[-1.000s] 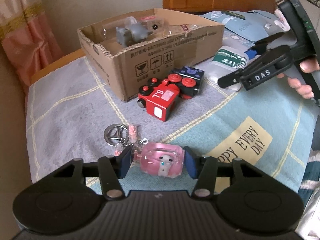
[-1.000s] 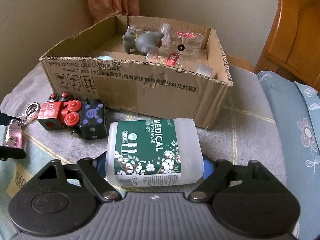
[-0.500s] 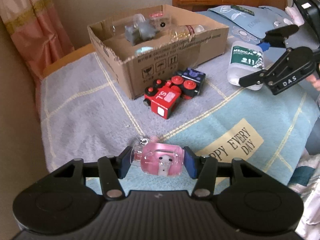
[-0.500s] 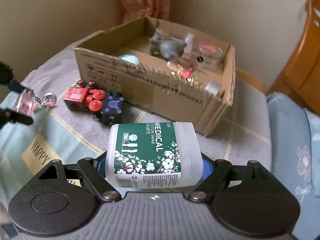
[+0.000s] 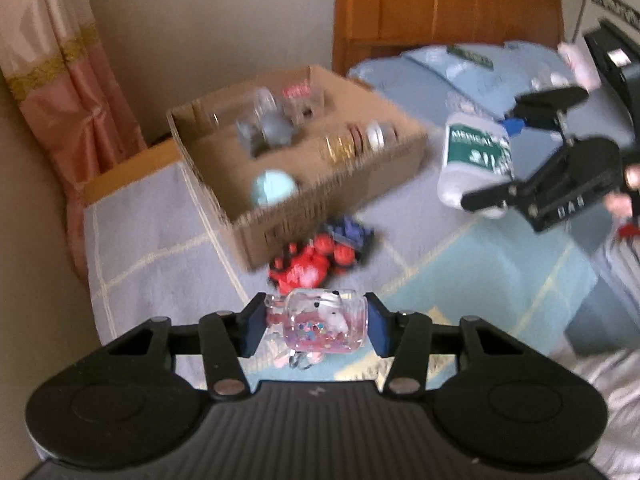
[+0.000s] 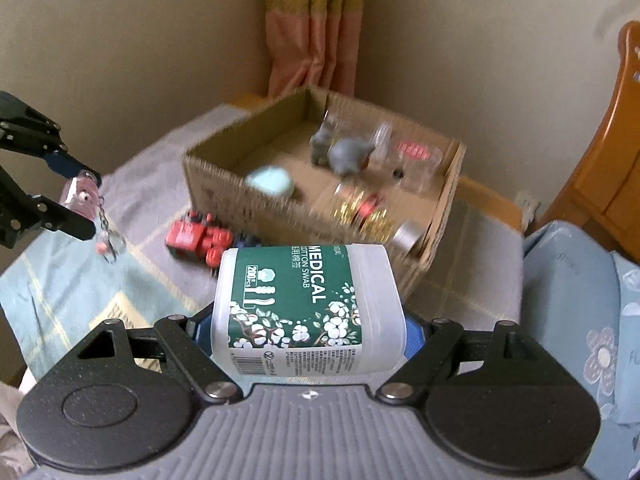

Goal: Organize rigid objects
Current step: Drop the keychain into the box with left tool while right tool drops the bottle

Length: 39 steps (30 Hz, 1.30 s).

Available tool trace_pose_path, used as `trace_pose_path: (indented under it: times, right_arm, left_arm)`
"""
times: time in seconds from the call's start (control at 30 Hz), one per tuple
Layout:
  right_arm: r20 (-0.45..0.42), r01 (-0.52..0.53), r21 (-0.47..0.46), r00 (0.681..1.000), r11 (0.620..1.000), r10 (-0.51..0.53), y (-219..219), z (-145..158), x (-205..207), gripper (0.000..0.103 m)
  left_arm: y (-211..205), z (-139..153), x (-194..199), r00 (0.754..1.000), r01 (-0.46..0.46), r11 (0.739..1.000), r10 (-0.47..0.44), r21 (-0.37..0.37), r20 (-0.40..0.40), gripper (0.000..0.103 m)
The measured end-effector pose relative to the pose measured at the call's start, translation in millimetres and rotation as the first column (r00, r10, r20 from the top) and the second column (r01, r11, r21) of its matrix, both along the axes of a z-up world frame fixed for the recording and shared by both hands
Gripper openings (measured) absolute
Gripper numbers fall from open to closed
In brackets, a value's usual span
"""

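With the keychain (image 5: 324, 322) clamped in the left gripper (image 5: 316, 324) and the swab tub (image 6: 306, 306) in the right gripper (image 6: 304, 332), both held above the bed, each should be lowered into the box (image 6: 224, 168) before release.

Pink curtain (image 6: 316, 28), wood headboard (image 5: 444, 12), pillow (image 6: 580, 300)

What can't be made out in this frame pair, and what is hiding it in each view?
- Cardboard box print: left wrist view, smeared by motion blur.
- Red toy train: left view, blurred, its near end behind the pink keychain bottle in the left claw.
- Train's right end: right wrist view, behind the cotton swab bottle in the right claw.
- Bottle's fine print: right view, too small.
- Yellow blanket text: right view, cut off by the claw linkage.
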State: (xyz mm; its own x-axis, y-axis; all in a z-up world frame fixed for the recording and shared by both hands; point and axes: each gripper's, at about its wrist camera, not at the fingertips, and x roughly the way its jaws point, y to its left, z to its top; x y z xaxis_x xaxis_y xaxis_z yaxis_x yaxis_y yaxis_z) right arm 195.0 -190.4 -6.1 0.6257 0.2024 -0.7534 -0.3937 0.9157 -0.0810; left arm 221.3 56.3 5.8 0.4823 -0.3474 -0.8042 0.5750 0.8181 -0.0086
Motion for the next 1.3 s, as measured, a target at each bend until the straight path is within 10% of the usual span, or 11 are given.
trace_pose_path:
  times: [0.4,0.67,0.77,1.3]
  right_arm:
    - [0.07,0.019,0.017,0.997,1.0,-0.02,-10,34,36,0.087]
    - [0.049,0.04,0.022,0.998,0.999,-0.041,-5,31,67,0.087]
    - [0.047,0.046,0.023,0.998,0.999,-0.047,-3,31,72,0.087]
    - [0.014,0.15,0.044,0.988,0.988,-0.151,-2,26,137,0.087]
  left_arm:
    - [-32,51,69,0.993,-0.016,1.0,0.015,0.003,0.12,0.05]
    - [-52,26,132,0.993,-0.077,0.996,0.073,0.039,0.088,0.051]
    - [-48,14,144,0.987,-0.14,0.99,0.136,0.036,0.083,0.085]
    - [-27,4,94,0.965,-0.208,0.978,0.208,-0.017,0.16,0.095]
